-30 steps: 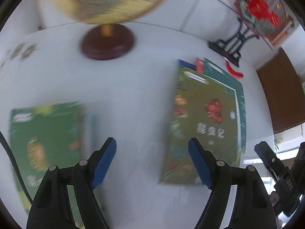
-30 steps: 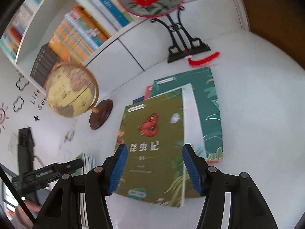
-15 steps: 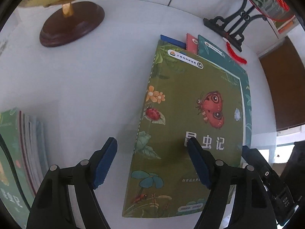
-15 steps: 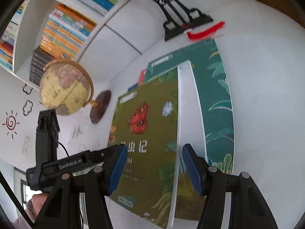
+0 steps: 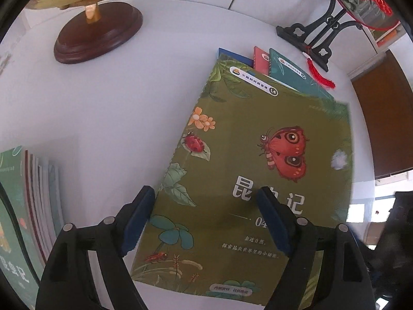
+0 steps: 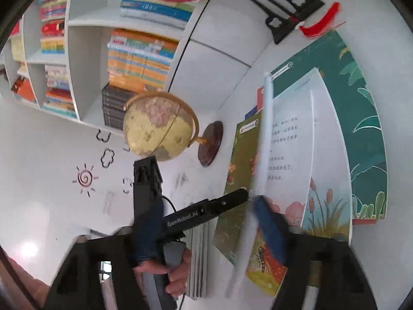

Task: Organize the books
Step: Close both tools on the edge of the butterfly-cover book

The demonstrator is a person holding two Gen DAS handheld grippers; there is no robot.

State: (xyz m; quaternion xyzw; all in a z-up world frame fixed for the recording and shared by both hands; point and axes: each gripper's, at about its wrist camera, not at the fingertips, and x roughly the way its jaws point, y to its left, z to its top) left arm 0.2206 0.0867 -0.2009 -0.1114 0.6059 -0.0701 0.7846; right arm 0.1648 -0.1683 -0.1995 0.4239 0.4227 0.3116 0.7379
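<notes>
Two hand-held grippers work over a white desk (image 5: 108, 108). The left gripper (image 5: 204, 222) points steeply down with its blue pads apart; its jaws have just been opening. Its left pad sits beside the spine edge of the olive-green insect book (image 5: 258, 155), and its right pad hangs over the cover; whether either pad touches the book cannot be told. That book lies on top of a fanned pile, with a blue book (image 5: 232, 55), a red book (image 5: 260, 59) and a teal book (image 5: 291, 75) showing beyond its far edge. To the left of this gripper lies a second stack of books (image 5: 23, 206). Ahead and to the left stands a globe (image 5: 95, 13); ahead and to the right, a black fan stand (image 5: 309, 36).

The right gripper (image 6: 211, 224) has its jaws apart, with the olive book's lifted cover (image 6: 260, 155) and loose pages (image 6: 291, 139) between them; contact is unclear. A hand (image 6: 170, 271) grips the left tool's handle.
</notes>
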